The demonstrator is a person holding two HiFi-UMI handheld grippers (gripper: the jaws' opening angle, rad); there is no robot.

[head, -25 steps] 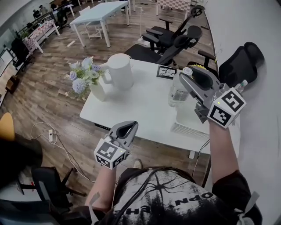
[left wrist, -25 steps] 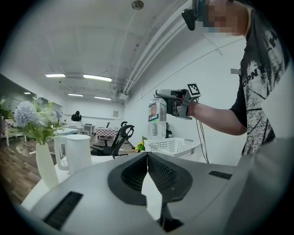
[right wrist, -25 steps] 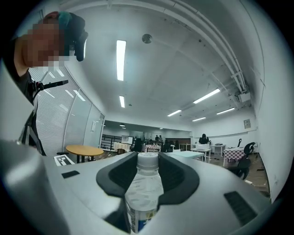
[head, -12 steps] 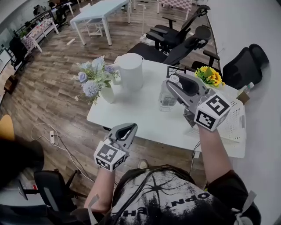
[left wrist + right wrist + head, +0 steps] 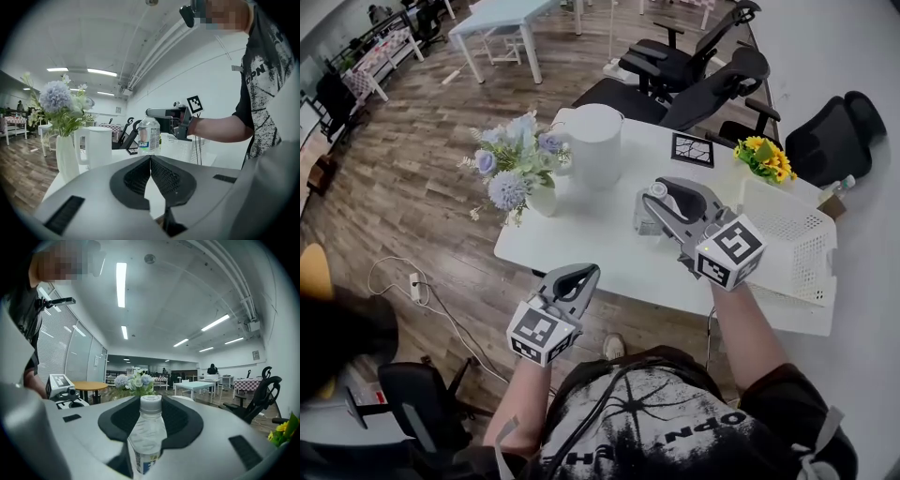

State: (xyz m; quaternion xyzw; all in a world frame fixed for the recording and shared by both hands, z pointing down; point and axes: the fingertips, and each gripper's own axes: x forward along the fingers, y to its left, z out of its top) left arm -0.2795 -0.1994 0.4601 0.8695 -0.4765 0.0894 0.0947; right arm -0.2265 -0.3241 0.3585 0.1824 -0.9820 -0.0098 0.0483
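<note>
While the right gripper (image 5: 657, 197) pinches the water bottle (image 5: 149, 437), likely mid-carry over the table (image 5: 591, 253), the left gripper (image 5: 577, 278) is pressed together, empty; a set-down needs bare tabletop.

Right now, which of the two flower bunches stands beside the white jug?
The blue-and-lavender bunch in the white vase, right beside the jug; the yellow bunch sits across the table by the mesh basket.

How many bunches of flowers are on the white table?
2. The blue flowers in a white vase stand at the left edge of the table, beside the kettle; the yellow flowers sit at its far right, behind the basket.
</note>
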